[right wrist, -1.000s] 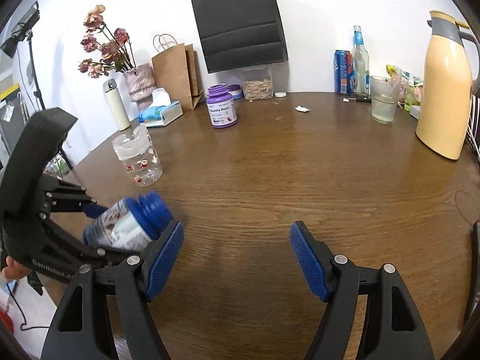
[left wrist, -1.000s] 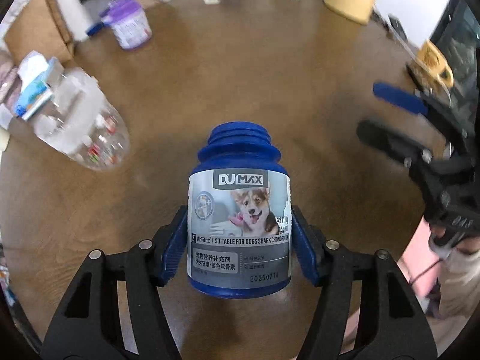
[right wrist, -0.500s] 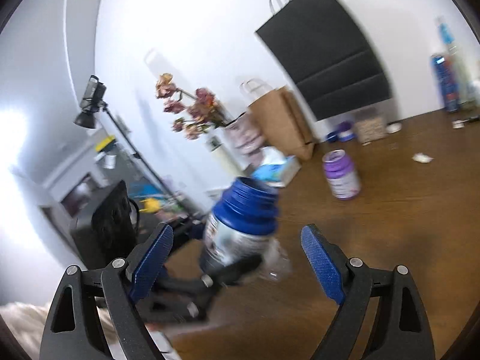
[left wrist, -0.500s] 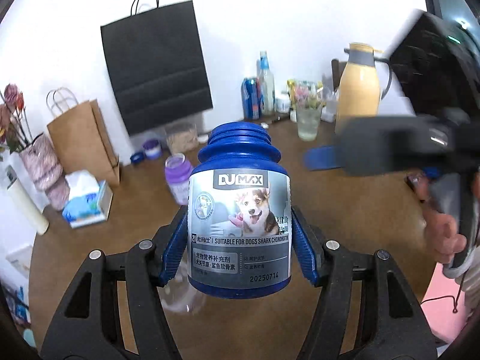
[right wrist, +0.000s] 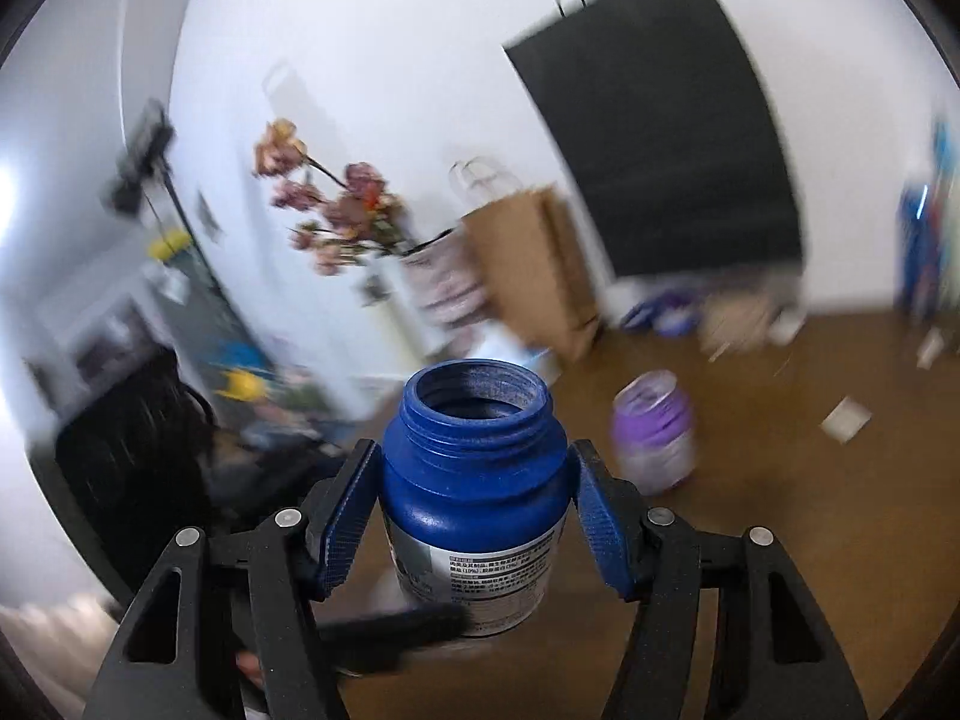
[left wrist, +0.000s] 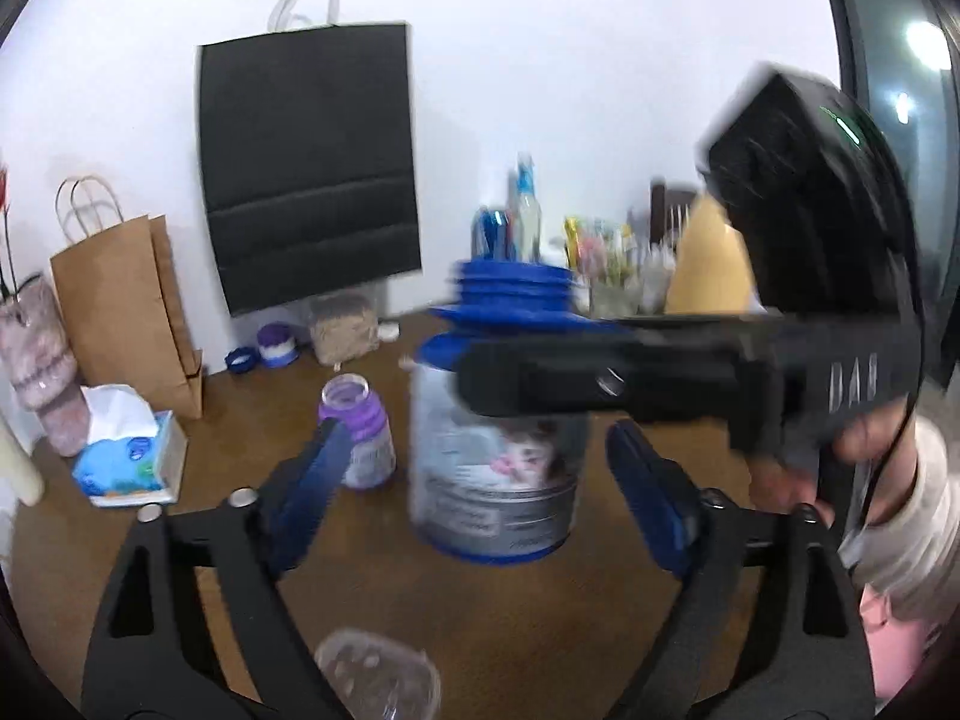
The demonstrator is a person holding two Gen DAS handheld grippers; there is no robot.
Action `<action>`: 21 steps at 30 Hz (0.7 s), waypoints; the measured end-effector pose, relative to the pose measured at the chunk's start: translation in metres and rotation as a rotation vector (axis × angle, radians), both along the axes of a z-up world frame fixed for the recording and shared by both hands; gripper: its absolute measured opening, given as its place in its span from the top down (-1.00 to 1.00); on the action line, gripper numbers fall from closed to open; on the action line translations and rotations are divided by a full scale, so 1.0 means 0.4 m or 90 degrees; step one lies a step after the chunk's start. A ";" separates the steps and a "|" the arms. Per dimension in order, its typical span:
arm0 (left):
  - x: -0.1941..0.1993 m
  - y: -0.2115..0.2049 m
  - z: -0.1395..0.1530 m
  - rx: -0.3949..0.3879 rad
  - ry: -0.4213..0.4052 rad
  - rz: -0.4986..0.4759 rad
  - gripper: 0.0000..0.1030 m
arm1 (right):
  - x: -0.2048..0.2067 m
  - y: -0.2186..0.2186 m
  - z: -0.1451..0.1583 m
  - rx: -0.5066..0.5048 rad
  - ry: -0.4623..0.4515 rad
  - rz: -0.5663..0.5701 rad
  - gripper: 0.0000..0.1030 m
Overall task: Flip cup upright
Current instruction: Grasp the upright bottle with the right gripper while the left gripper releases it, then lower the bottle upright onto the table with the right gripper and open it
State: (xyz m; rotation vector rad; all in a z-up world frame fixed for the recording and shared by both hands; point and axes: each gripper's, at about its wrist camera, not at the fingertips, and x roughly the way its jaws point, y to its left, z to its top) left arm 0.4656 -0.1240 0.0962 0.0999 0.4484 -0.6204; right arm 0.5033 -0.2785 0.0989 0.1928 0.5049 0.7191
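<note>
The cup is a blue jar (right wrist: 474,480) with a silver dog label and no lid, standing mouth up. My right gripper (right wrist: 477,516) is shut on it, one blue pad on each side of its shoulder. In the left wrist view the jar (left wrist: 498,480) is blurred and sits straight ahead. The right gripper's black body (left wrist: 600,384) crosses in front of its neck from the right. My left gripper (left wrist: 480,498) is open, its pads standing off either side of the jar without touching. I cannot tell whether the jar's base rests on the brown table (left wrist: 540,630).
A purple jar (left wrist: 357,432) stands just left of the blue one. A clear plastic cup (left wrist: 375,681) lies below my left gripper. A tissue box (left wrist: 129,450), brown paper bag (left wrist: 120,300), black bag (left wrist: 312,168), bottles and a yellow jug (left wrist: 711,264) line the table's back. A person's hand (left wrist: 864,456) holds the right gripper.
The left gripper, shut on the jar half a second ago, has opened and drawn back. The right gripper has closed on the jar's shoulder from the right.
</note>
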 end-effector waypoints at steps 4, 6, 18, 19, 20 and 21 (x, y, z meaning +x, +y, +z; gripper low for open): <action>0.055 0.014 -0.024 -0.037 0.003 0.009 -0.93 | 0.006 -0.012 -0.005 -0.073 -0.047 -0.058 -0.32; 0.079 0.014 -0.048 -0.047 0.015 0.007 -0.97 | 0.029 -0.028 -0.026 -0.066 -0.028 -0.062 -0.32; 0.007 0.123 -0.165 -0.128 0.195 0.072 -0.95 | 0.034 -0.038 -0.150 -0.076 0.029 -0.059 -0.32; -0.016 0.131 -0.176 -0.127 0.196 0.077 -0.95 | 0.028 -0.020 -0.166 -0.095 0.028 -0.056 -0.32; -0.034 0.136 -0.184 -0.119 0.191 0.084 -0.95 | 0.023 -0.006 -0.178 -0.109 0.026 -0.054 -0.32; -0.052 0.141 -0.191 -0.114 0.184 0.092 -0.95 | 0.018 0.014 -0.194 -0.126 0.021 -0.051 -0.32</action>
